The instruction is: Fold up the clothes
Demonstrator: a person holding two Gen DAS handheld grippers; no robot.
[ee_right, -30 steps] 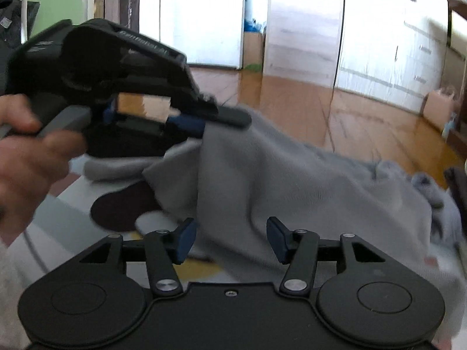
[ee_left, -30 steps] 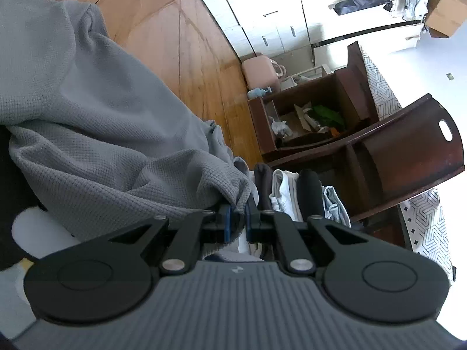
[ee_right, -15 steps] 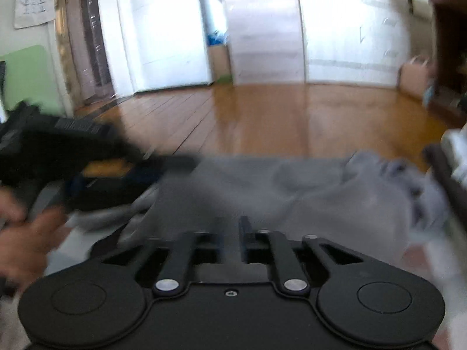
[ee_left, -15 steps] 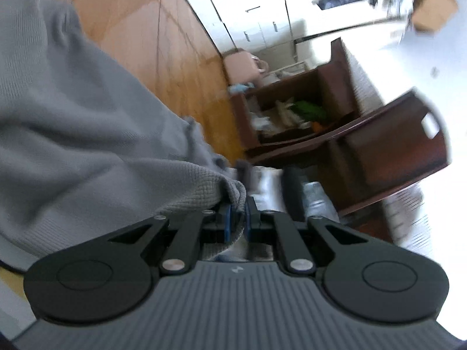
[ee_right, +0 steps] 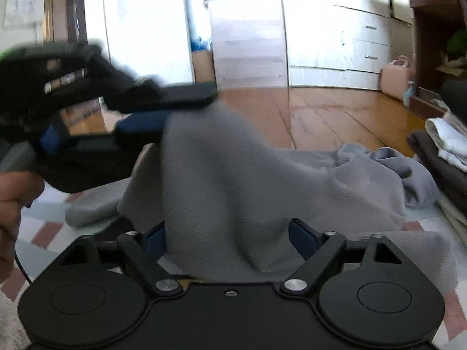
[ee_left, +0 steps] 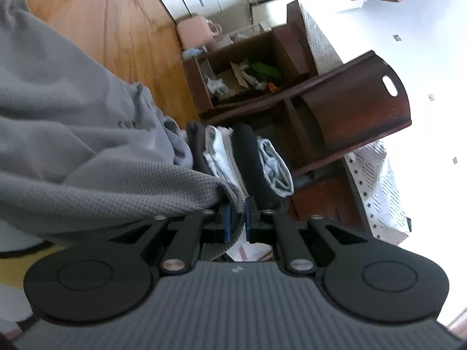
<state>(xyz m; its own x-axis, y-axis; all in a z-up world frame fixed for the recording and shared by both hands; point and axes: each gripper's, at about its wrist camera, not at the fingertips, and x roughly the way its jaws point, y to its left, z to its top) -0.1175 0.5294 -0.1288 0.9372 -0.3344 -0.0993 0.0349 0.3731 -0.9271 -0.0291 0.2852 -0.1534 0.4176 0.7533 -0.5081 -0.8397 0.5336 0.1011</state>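
A grey waffle-knit garment [ee_left: 73, 145] lies spread over a patterned mat, with one edge lifted. My left gripper [ee_left: 237, 218] is shut on that edge, and the cloth is pinched between its blue pads. The right wrist view shows the left gripper [ee_right: 186, 108] at the upper left, in a person's hand [ee_right: 11, 198], pulling the garment [ee_right: 233, 175] up into a peak. My right gripper [ee_right: 227, 239] is low and close in front of that peak. Its jaws are opening wide, and a hanging fold of the grey cloth sits loosely between them.
A stack of folded clothes [ee_left: 248, 157] in dark, white and black lies just beyond the garment, and shows at the right edge [ee_right: 443, 145]. Behind it are a dark wooden chair [ee_left: 350, 110], a low shelf [ee_left: 233, 78], a pink bag [ee_left: 195, 32] and wooden floor [ee_right: 321, 110].
The left gripper has lifted the pinched grey edge higher and further across. The right gripper's jaws looked nearly together half a second ago and now stand wide around a fold of the cloth.
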